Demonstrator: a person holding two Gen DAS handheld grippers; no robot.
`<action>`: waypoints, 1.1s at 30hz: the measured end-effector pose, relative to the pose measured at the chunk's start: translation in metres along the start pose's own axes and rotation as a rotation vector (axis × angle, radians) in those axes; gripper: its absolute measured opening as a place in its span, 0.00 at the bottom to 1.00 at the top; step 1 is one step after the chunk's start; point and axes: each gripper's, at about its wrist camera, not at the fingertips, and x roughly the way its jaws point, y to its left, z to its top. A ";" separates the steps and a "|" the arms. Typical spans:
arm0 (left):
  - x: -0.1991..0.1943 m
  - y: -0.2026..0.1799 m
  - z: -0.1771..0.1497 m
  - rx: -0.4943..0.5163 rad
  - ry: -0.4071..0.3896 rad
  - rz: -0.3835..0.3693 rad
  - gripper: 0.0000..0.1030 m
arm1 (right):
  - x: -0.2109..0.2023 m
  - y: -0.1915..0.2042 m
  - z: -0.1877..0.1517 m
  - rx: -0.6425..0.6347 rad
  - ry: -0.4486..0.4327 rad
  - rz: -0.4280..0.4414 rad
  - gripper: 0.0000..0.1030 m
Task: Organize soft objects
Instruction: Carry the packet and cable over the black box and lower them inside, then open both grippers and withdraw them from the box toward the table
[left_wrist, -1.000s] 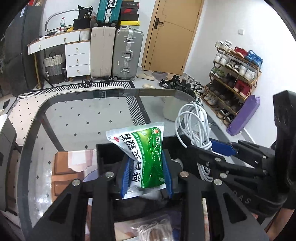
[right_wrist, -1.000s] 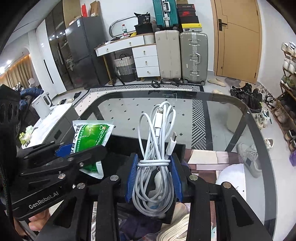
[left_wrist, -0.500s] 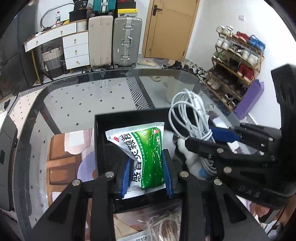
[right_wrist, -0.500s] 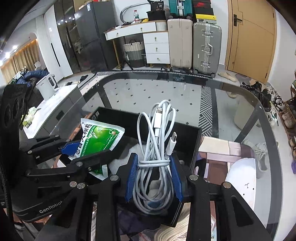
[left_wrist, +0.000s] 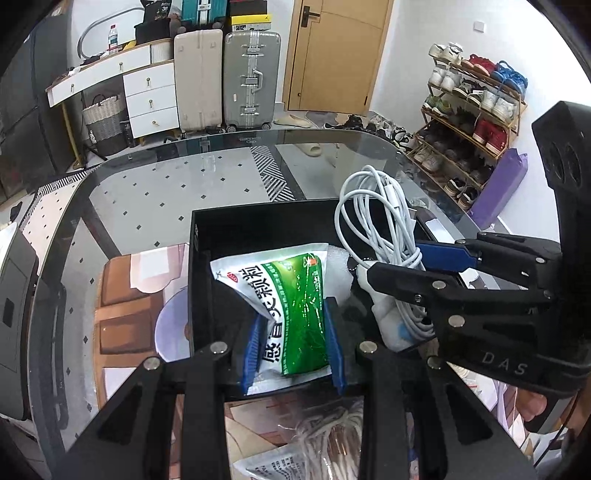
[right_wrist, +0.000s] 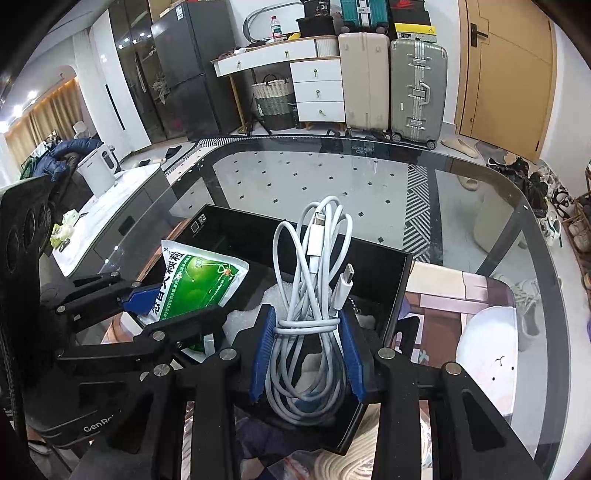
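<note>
On the left side, the left gripper (left_wrist: 293, 349) has its blue pads pinched onto the lower part of a green and white sachet (left_wrist: 288, 295). The packet stands roughly upright, long axis running up from the pads with its white top corner leaning off to the left, and it sits over the left half of the black box (left_wrist: 258, 221) on the glass table (left_wrist: 166, 184). There's some white foamy stuff (right_wrist: 273, 295) lying in the box between the two grippers.

Moving right, the right gripper (right_wrist: 306, 354) is squeezed onto a bundled white cable (right_wrist: 314, 295), clamped just below the wrap that ties it. The coil's long axis is vertical, loops and both plugs pointing up, and it hangs over the right half of the same box. The two grippers are just beside each other.
</note>
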 end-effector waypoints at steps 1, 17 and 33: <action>0.000 0.000 0.000 -0.001 -0.001 0.000 0.29 | 0.000 -0.001 0.000 0.000 0.000 0.000 0.34; -0.017 0.005 -0.001 0.002 -0.037 -0.003 0.56 | -0.016 0.002 -0.004 0.001 -0.018 -0.004 0.47; -0.079 0.010 -0.037 0.019 -0.050 0.016 0.67 | -0.074 0.015 -0.052 -0.007 -0.005 0.000 0.48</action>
